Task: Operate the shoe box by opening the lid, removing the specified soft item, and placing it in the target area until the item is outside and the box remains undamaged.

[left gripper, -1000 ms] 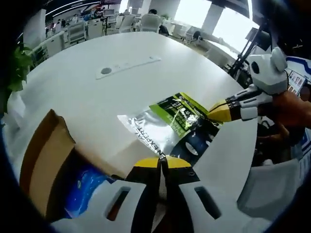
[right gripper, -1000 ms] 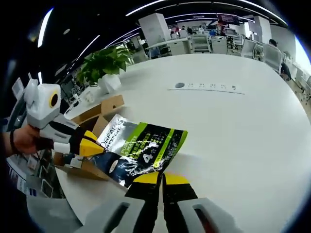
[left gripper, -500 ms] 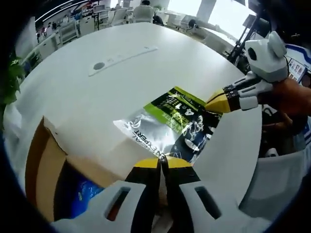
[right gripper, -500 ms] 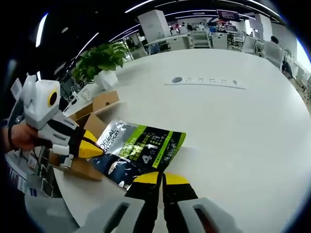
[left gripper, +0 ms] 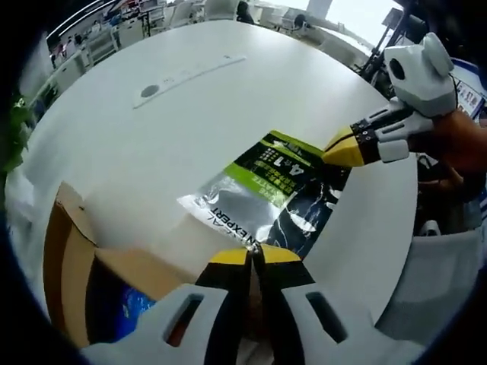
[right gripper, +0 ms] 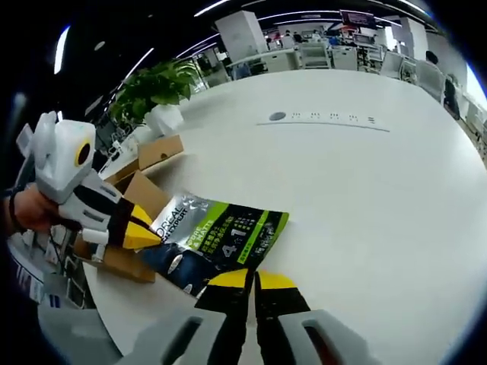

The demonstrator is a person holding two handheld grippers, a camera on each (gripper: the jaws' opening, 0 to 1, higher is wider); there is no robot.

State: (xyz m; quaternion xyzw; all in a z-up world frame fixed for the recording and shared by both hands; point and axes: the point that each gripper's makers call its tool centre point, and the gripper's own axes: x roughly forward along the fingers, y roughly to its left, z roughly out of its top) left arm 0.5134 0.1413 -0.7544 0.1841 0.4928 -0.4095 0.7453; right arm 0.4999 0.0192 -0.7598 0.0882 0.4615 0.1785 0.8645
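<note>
Right now I have both tools pinching the same soft pouch [left gripper: 270, 194], a silver, green and black packet that lies out over the white table [left gripper: 190, 122], clear of the box. In the left gripper view my left gripper [left gripper: 255, 257] has its yellow-tipped jaws pressed together on the near edge of the packet. The right gripper [left gripper: 336, 150] comes in from the right of that view, held by a hand [left gripper: 456, 144], its yellow tips clamped on the far corner of the pouch.

In the right gripper view the right gripper [right gripper: 254, 279] grips the packet [right gripper: 217, 239] at its lower edge, and the left gripper [right gripper: 143, 236] bites the opposite end.

The shoe box [left gripper: 72, 281], brown cardboard, sits open at the table's edge just beside the pouch, its flap standing up and something blue [left gripper: 122, 308] visible inside. A potted plant [right gripper: 156, 87] stands beyond the box, and a grey strip [right gripper: 323, 119] with a round spot lies farther out on the tabletop.
</note>
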